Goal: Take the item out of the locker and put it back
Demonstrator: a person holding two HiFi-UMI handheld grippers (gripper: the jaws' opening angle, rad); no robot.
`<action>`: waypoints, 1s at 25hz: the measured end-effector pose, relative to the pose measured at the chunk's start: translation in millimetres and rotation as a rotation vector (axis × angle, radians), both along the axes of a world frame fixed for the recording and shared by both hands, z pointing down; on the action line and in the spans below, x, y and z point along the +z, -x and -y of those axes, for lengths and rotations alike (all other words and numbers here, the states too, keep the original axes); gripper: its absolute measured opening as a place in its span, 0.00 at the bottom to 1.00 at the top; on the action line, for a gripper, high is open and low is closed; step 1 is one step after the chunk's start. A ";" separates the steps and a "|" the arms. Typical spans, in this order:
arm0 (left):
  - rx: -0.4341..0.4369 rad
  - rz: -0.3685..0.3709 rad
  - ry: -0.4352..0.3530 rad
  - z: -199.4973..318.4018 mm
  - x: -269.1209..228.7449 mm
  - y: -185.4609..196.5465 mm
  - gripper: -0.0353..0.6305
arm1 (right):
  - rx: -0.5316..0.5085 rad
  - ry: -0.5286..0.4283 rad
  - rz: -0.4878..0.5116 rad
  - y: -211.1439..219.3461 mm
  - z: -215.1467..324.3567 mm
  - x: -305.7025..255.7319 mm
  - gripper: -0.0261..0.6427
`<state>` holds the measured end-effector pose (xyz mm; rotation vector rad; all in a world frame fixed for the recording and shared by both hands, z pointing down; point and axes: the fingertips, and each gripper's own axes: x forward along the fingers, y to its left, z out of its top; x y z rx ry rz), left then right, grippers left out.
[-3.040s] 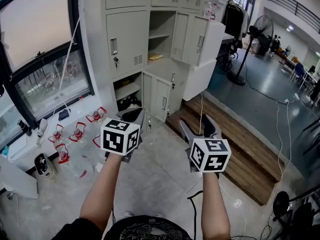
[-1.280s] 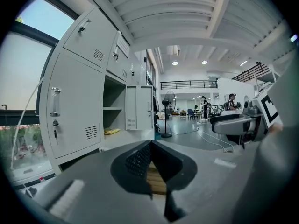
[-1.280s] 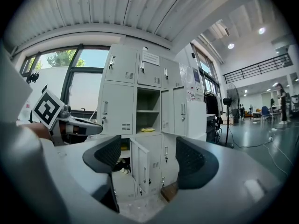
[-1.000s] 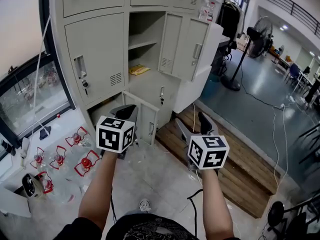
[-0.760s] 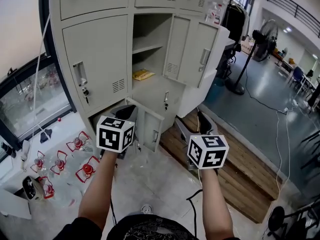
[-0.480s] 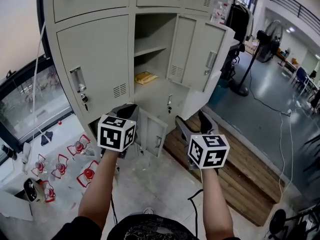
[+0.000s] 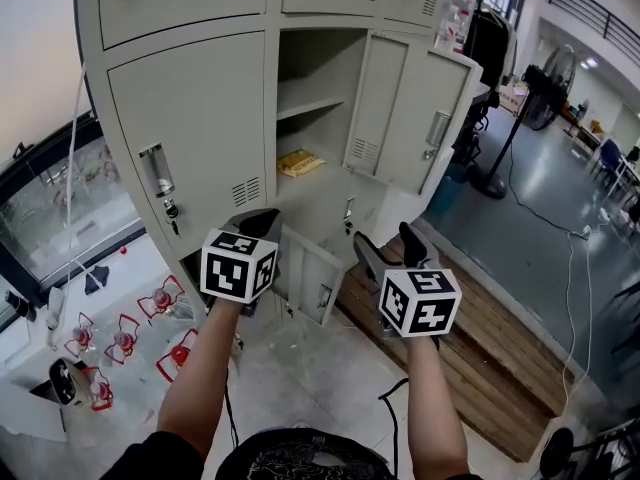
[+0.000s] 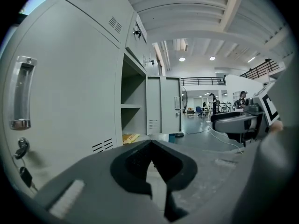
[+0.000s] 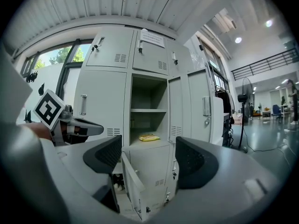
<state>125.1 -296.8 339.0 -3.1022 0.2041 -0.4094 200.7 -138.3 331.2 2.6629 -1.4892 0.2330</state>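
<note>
Yellow packet [image 7: 300,162] is seen on the open locker [image 7: 190,118] compartment's floor, both grippers held short of the locker. Left gripper [image 8: 150,148] is shown closed, empty. Right gripper [image 9: 149,158] is shown spread, lined up on the packet, presumably for the pick.

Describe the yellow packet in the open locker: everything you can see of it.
The yellow packet is a flat, pillow-like pack in what looks like a glossy wrapper; any print is too small to read. It lies flat on the floor of the open locker compartment, beneath the shelf. Only that floor touches it. The left tool and the right tool are both short of the locker, well apart from it.
</note>
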 end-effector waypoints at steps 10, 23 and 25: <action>-0.026 -0.003 -0.013 16.8 6.0 -17.2 0.06 | -0.037 0.008 -0.001 -20.6 24.5 12.1 0.59; -0.188 -0.005 -0.027 50.6 20.2 -47.0 0.06 | -0.224 0.003 -0.001 -73.9 87.8 28.5 0.58; -0.228 0.000 -0.022 57.4 20.1 -52.8 0.06 | -0.265 0.013 0.004 -84.7 101.5 29.8 0.58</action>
